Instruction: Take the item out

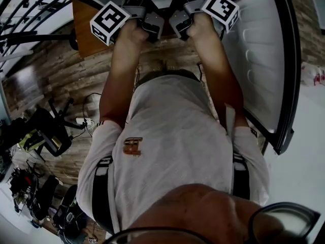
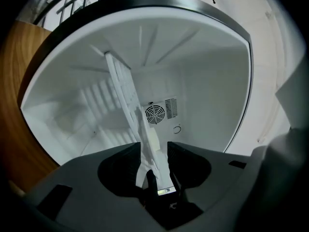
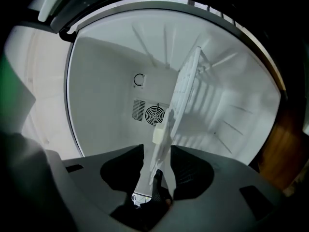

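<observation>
Two grippers are reaching into one white fridge compartment (image 2: 212, 81). Inside it a single white slatted shelf (image 2: 126, 98) is standing edge-on to both gripper cameras, still within the compartment. One round fan grille (image 2: 155, 113) is showing on the back wall.

The left gripper (image 2: 154, 148) is keeping its jaws spread wide, with the near edge of the shelf running between them. A sliver of gap seems to be showing beside each pad, so the pads are probably not pressing on it, though the dim view makes this hard to confirm.

The right gripper (image 3: 157, 149) is also standing wide open around the shelf's near edge, clamping nothing.

In the head view the person's two arms are stretching forward side by side, each gripper carrying one marker cube.
</observation>
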